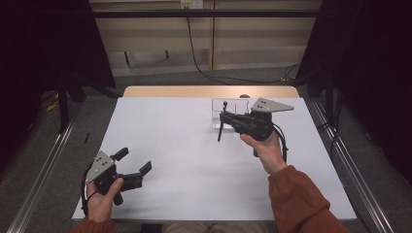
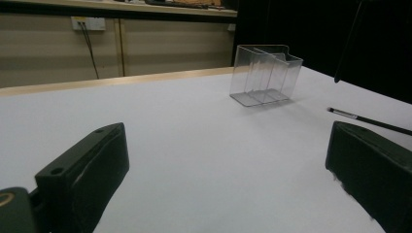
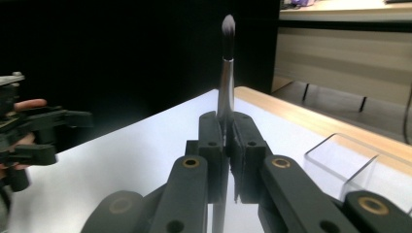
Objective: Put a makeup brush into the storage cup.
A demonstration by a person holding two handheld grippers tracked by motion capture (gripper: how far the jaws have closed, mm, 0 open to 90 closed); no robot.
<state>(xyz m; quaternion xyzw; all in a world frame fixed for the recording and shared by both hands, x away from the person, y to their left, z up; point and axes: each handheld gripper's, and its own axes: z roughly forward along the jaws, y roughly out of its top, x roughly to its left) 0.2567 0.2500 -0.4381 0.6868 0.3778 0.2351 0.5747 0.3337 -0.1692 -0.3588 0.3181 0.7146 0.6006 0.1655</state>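
A: How are the tongs seen at this moment?

B: The right gripper (image 3: 226,145) is clenched on a makeup brush (image 3: 226,73). The handle is pinched between the two jaws, and the soft tip is pointed away, up at 12 o'clock in the right gripper view. In the high view the brush (image 1: 221,124) is held above the white table (image 1: 170,145), its long end hanging down.

A: And the left one?

B: The left gripper (image 1: 133,160) is released. Nothing is found between its jaws. It is kept low at about 7 o'clock of the table.

A: What is placed near the brush?

B: A clear plastic box (image 1: 228,109) is stood just behind it, near the far edge at 1 o'clock.
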